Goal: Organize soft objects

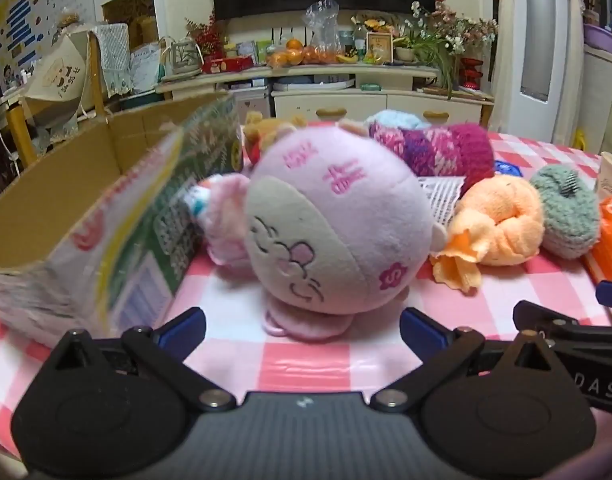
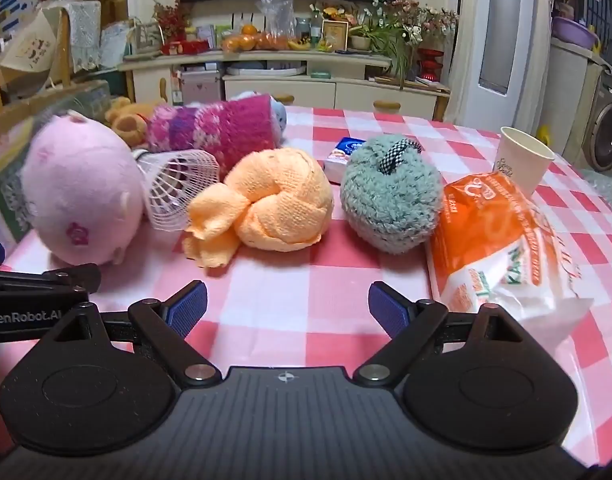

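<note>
Checkered tablecloth, cluttered sideboard behind.

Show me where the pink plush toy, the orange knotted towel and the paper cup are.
pink plush toy (image 1: 338, 216): left wrist view, its round head.
orange knotted towel (image 2: 281, 200): right wrist view, the knot.
paper cup (image 2: 524, 156): right wrist view, its side wall.

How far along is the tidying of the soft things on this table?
Nothing looks put away yet: the part of the cardboard box that shows holds nothing. In hand: nothing. The left gripper is open in front of the pink plush; the right gripper is open too. Left: the plush, orange towel, green pouf and knit roll, all on the table.
</note>
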